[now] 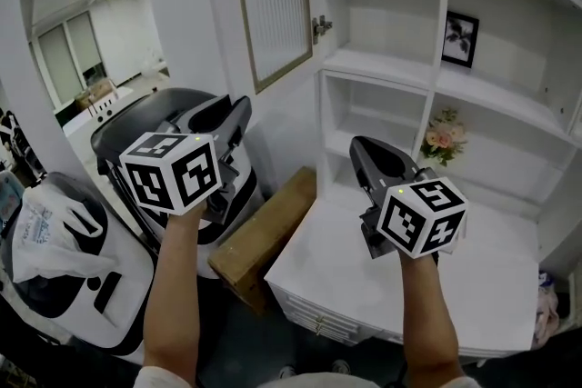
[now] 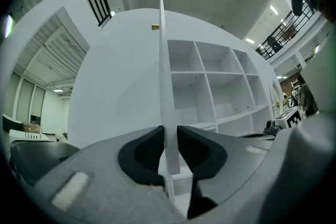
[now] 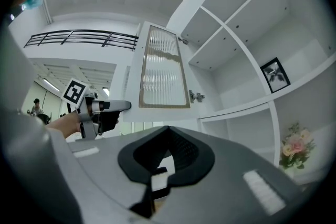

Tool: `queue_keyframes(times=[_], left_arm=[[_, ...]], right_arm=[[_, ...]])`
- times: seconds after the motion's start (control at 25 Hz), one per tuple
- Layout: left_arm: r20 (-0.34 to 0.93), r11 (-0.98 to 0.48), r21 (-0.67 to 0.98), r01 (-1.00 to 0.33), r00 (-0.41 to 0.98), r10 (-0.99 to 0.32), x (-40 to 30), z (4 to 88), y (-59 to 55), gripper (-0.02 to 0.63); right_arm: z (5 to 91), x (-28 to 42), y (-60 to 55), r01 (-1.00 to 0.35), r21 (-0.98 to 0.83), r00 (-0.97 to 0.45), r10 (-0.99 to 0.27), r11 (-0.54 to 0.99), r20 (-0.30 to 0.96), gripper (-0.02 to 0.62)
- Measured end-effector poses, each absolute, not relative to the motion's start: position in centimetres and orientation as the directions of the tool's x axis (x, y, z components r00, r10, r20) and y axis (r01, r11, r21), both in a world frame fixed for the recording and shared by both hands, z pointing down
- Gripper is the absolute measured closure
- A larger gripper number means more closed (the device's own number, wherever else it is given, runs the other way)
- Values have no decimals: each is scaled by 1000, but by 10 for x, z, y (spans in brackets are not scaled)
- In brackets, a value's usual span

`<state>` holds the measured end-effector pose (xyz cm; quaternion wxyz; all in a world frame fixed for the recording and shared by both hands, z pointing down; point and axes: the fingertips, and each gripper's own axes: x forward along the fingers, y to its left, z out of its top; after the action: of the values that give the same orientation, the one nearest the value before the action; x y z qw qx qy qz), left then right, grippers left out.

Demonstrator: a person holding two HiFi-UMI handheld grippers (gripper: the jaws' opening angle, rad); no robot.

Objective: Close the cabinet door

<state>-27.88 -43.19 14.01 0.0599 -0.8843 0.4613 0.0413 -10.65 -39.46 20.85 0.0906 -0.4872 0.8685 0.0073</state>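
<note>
Nearest, 2 forearms come up from the bottom of the head view, each hand holding a gripper with a marker cube on it. The left gripper point(image 1: 238, 110) reaches up to the lower free edge of the cabinet door point(image 1: 273, 4). In the left gripper view its 2 jaws sit on either side of that thin white edge, pads against both faces, clamped on the door.

The right gripper point(image 1: 357, 145) is below and to the right of the door, above the white counter point(image 1: 336, 273). Its jaws are closed together with nothing between them.

A cardboard box point(image 1: 264, 236) lies below the door, beside the counter.

The door is white-framed with a ribbed glass panel. It stands swung out from the shelving unit point(image 1: 435, 82), carried by a metal hinge point(image 1: 321, 25) on its right side. Farther right of the door, the open shelves hold 1 framed picture point(image 1: 461, 38) and, lower, pink flowers point(image 1: 444, 139).
</note>
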Motion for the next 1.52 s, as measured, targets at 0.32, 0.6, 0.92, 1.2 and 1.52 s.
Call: queue_keyframes(times=[0.32, 0.6, 0.92, 1.2, 1.52], left_arm=[[-132, -595, -79, -799, 600, -789, -262, 140, -423, 517], [-137, -597, -78, -799, 601, -787, -254, 140, -415, 515], [-154, -552, -68, -831, 556, -817, -228, 141, -404, 514], [-168, -496, -62, -866, 499, -850, -202, 139, -395, 509], [-169, -452, -59, -890, 456, -874, -169, 139, -391, 502]], right_arm=[[209, -99, -386, -877, -82, -457, -874, 473, -165, 592], [212, -100, -375, -893, -73, -431, -890, 445, -152, 592], [211, -66, -370, -878, -58, -462, -872, 476, -162, 592], [203, -28, -367, -861, -49, -493, -854, 507, -164, 592], [201, 3, -366, -836, -41, -535, -829, 548, -164, 592]])
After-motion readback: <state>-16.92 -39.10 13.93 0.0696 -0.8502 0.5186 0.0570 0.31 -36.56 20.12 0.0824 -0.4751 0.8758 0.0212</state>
